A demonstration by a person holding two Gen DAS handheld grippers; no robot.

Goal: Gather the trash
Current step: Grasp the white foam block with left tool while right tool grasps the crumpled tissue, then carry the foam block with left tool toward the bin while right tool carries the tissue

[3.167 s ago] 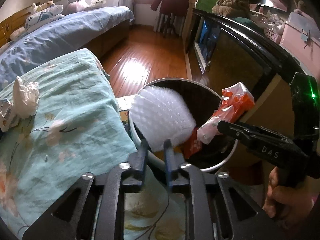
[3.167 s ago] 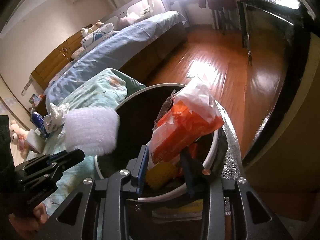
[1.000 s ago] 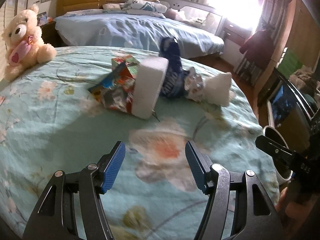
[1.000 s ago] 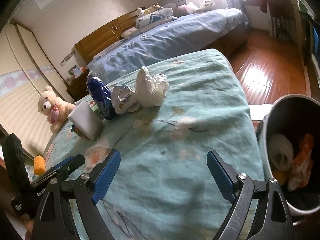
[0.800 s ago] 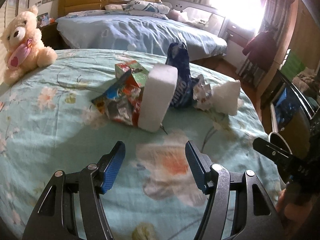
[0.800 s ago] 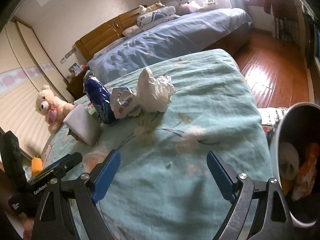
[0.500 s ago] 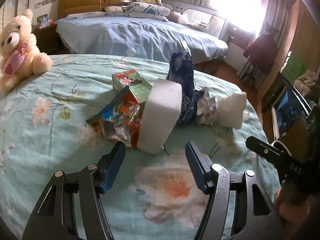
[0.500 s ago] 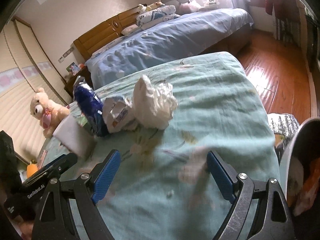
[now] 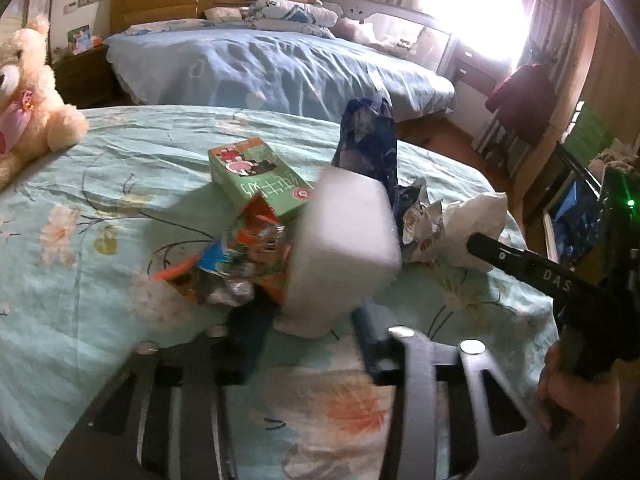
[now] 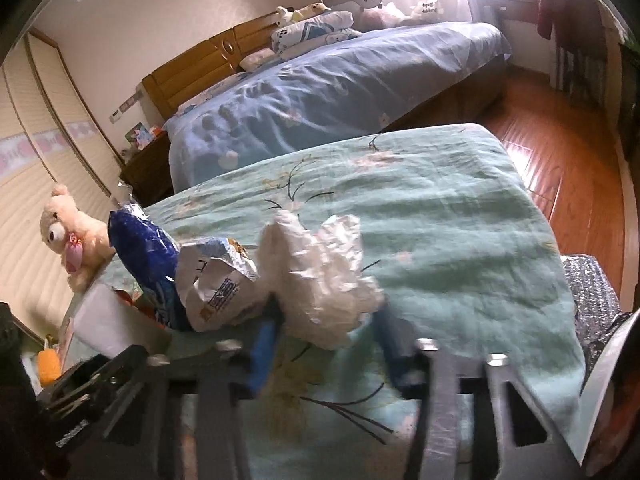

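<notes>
I am closing my left gripper [image 9: 308,330] around the near end of the white foam block [image 9: 344,248] and my right gripper [image 10: 328,344] around the crumpled white tissue [image 10: 320,276], both lying on the green bedspread [image 9: 100,216].

Left gripper [image 9: 308,324]: black frame, blue finger pads, silver round-head screws on the arms. Right gripper [image 10: 328,344]: same black build, blue pads, silver screws; white "DAS" lettering on its side in the left wrist view, with a green indicator light above the handle
</notes>
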